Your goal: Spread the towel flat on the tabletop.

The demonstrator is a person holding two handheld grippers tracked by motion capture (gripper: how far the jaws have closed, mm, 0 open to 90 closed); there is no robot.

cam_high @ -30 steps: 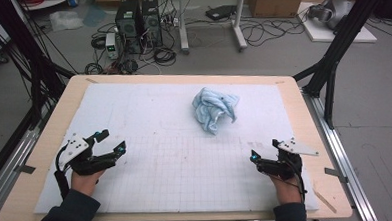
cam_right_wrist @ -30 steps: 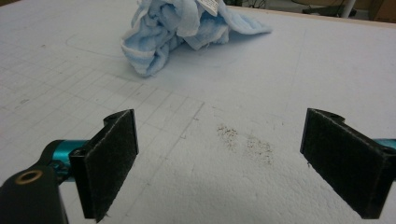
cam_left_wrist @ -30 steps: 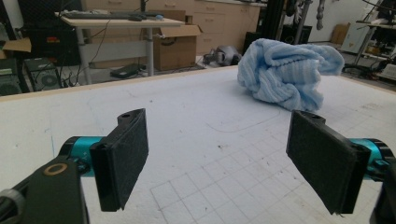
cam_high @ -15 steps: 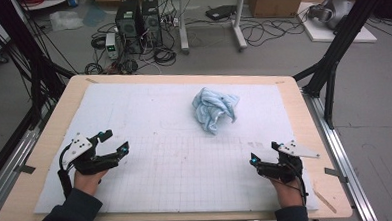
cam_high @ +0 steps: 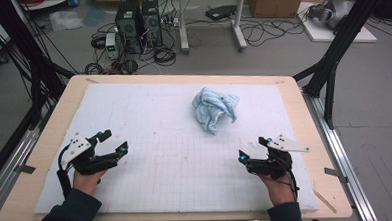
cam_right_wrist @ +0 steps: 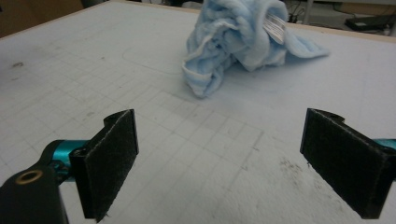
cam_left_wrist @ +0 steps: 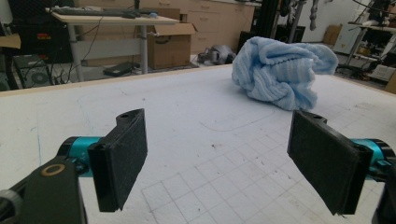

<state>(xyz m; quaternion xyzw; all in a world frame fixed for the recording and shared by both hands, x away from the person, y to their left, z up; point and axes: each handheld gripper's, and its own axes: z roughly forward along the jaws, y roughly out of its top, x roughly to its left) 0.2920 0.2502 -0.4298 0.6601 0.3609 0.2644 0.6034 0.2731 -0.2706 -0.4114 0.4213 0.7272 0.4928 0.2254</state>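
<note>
Resting low: left gripper (cam_high: 113, 143) lower left of frame, jaws apart
Right gripper (cam_high: 253, 149): lower right, jaws apart, nothing held
Blue towel (cam_high: 213, 108): crumpled, upper centre of white mat (cam_high: 149, 122)
Path: unobstructed

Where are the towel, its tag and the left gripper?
towel (cam_high: 213, 108): high view, middle of the crumpled heap.
tag (cam_right_wrist: 275, 24): right gripper view, white label face.
left gripper (cam_high: 113, 142): high view, midway between its fingers.

Pale blue towel on a white gridded mat

The ribbed towel (cam_high: 214, 108) is light blue with a white tag; the mat (cam_high: 149, 117) carries a faint grey grid, the desk (cam_high: 312, 135) edge is tan wood, jaws black, teal at their bases.
</note>
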